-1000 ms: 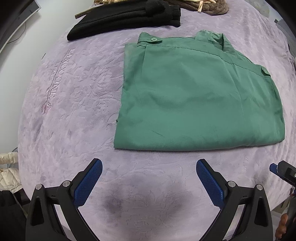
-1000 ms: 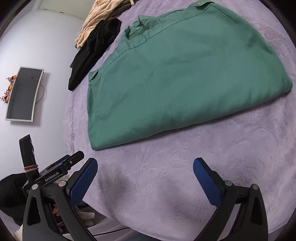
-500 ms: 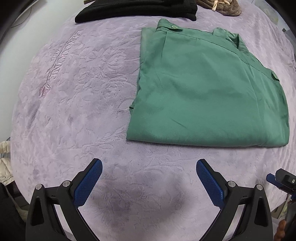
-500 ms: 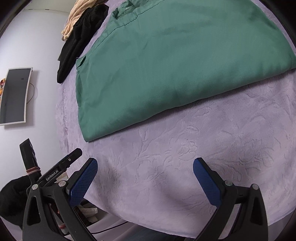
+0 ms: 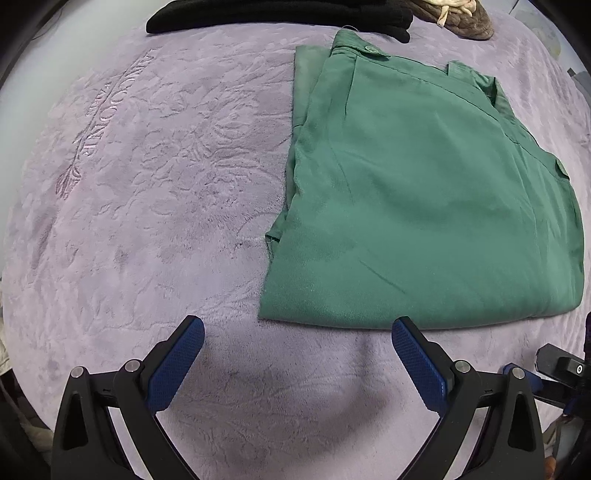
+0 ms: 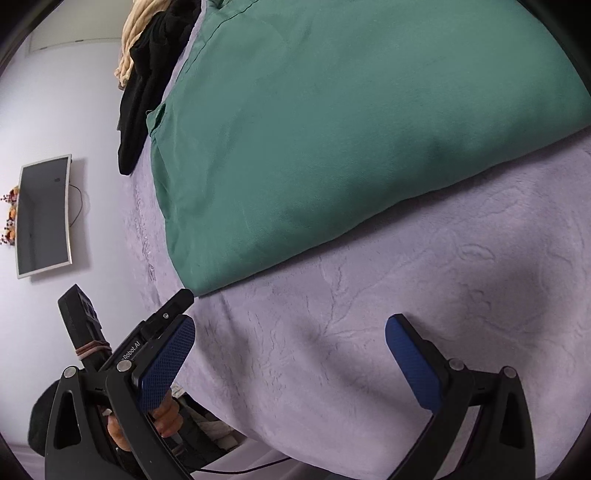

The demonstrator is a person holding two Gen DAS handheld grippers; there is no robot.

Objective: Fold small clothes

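A green garment (image 5: pixel 424 192) lies folded flat on the purple blanket (image 5: pixel 147 184), its buttoned waistband at the far edge. My left gripper (image 5: pixel 297 341) is open and empty, just short of the garment's near left corner. In the right wrist view the same garment (image 6: pixel 351 129) fills the upper half. My right gripper (image 6: pixel 290 341) is open and empty over bare blanket (image 6: pixel 406 295), just short of the garment's near edge. The left gripper's body (image 6: pixel 155 332) shows beside my right gripper's left finger.
A folded black garment (image 5: pixel 277 14) and a brown knitted item (image 5: pixel 461 18) lie at the blanket's far edge. The black garment (image 6: pixel 147 85) and a beige cloth (image 6: pixel 136 40) show in the right wrist view. A monitor (image 6: pixel 44 214) hangs on the wall beyond the bed's edge.
Both grippers have moved in closer to the green garment, which now looks larger in both views. Both stayed open; the garment has not moved.
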